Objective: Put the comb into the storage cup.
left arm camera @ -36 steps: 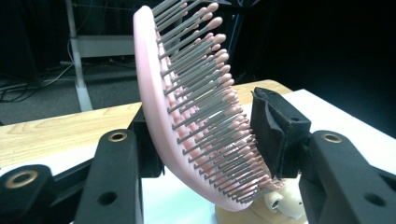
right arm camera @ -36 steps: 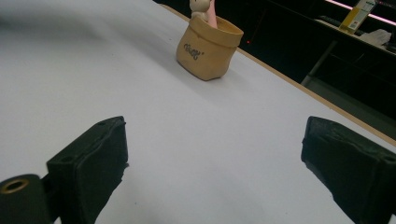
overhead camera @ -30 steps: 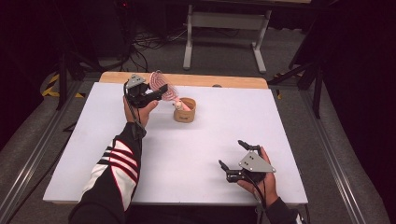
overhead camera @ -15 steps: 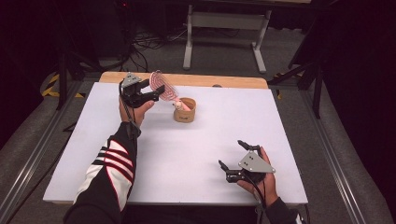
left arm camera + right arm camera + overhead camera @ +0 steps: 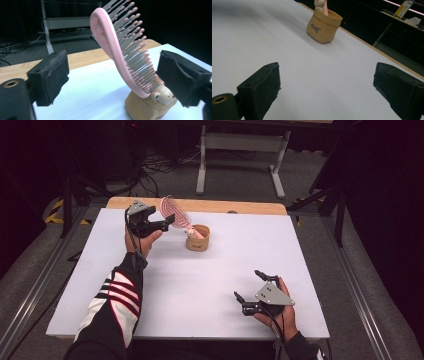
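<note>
From the high view, your left gripper (image 5: pixel 167 221) sits at the far left of the white table (image 5: pixel 200 290), right beside the pink hairbrush (image 5: pixel 175 213). The brush stands handle-down in the small tan pouch (image 5: pixel 198 239) and leans toward you, its head up in the air. Your right gripper (image 5: pixel 248 285) rests well apart, near the front edge, pointed loosely toward the middle; it looks parked so as not to crowd the work.

In the left gripper view, your jaws have just been opening and stand wide, one pad (image 5: pixel 48 75) on each side of the hairbrush (image 5: pixel 110 47). Neither pad presses on it, so you hold nothing here; the brush stays up because the pouch (image 5: pixel 145 107) carries its handle. Bristles face the right-hand pad, the smooth back faces the other. A small cream figure (image 5: pixel 162 94) sits at the pouch rim, though it is blurred and I can't say whether it is part of the handle.

In the right gripper view, your jaws gape over bare table (image 5: pixel 262 32) with nothing between them. The pouch (image 5: pixel 324 27) stands farther off, with the pink handle (image 5: pixel 325 6) rising from its mouth.
</note>
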A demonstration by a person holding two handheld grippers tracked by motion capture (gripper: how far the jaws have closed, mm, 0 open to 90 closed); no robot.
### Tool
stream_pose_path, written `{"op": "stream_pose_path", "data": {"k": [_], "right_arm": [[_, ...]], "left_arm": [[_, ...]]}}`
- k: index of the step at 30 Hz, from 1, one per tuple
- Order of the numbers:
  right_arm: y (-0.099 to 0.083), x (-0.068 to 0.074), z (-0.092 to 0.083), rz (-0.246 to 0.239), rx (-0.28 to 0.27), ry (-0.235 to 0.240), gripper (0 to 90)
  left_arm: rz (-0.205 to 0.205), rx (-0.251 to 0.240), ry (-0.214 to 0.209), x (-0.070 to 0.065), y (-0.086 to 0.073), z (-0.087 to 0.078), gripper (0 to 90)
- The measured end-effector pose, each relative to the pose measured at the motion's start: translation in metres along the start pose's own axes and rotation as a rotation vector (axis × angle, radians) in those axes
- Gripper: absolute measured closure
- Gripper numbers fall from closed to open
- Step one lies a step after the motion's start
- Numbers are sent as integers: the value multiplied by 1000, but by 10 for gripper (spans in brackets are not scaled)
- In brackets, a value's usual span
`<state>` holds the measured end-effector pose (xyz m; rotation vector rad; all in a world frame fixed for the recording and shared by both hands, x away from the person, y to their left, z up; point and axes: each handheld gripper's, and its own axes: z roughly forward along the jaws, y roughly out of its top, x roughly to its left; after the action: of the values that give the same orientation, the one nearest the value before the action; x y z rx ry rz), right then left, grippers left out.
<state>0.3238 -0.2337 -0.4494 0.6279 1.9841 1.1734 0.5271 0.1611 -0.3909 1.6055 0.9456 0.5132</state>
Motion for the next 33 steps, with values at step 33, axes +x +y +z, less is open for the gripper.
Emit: {"op": "stream_pose_path", "data": {"k": [33], "right_arm": [[2, 2, 0, -9, 2, -9, 77]], "left_arm": [[210, 49, -3, -10, -14, -27, 64]]}}
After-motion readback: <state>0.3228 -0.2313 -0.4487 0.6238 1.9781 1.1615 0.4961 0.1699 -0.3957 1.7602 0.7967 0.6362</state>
